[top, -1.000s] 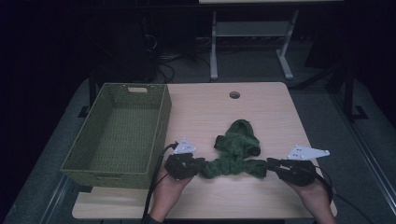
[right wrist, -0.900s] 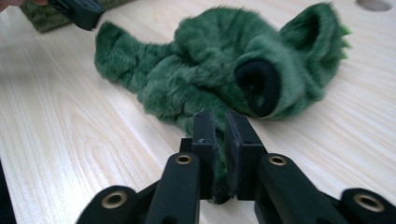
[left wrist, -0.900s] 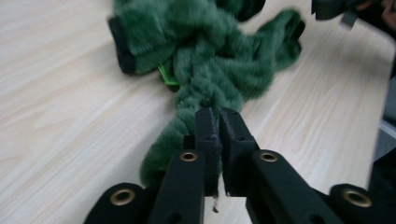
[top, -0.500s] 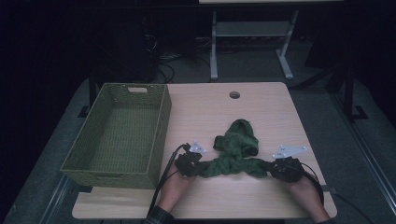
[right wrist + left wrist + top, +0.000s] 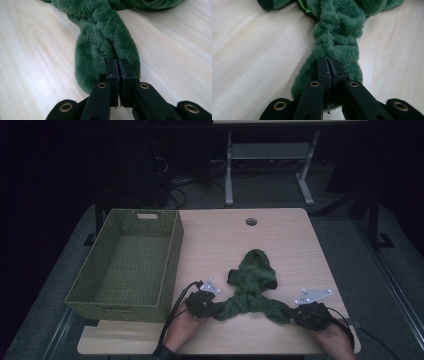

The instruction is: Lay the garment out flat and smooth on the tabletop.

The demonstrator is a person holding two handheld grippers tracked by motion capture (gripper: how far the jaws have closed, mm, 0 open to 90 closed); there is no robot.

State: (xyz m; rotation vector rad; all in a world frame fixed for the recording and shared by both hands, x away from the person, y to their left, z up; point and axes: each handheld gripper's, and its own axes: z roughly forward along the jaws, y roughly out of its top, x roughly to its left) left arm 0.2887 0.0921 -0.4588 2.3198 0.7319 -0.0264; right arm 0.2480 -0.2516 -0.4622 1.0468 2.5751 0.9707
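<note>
A fuzzy dark green garment [image 5: 252, 287] lies bunched on the light wooden table [image 5: 285, 235], with two ends stretched toward the front edge. My left gripper [image 5: 209, 306] is shut on the left end; in the left gripper view the green garment [image 5: 337, 37] is twisted and pinched between my left gripper's [image 5: 329, 67] jaws. My right gripper [image 5: 296, 314] is shut on the right end, and the right gripper view shows the green garment [image 5: 100, 37] clamped in my right gripper [image 5: 117, 67]. Both hands rest near the table's front edge.
A green woven basket [image 5: 172, 250] stands empty on the table's left side, close to the left gripper. A round cable hole [image 5: 251, 222] sits near the table's far edge. A white desk frame [image 5: 270, 155] stands on the floor beyond the table.
Both grippers moved inward toward each other along the front edge, still holding the garment's two ends. The garment's ends bunched closer together.
</note>
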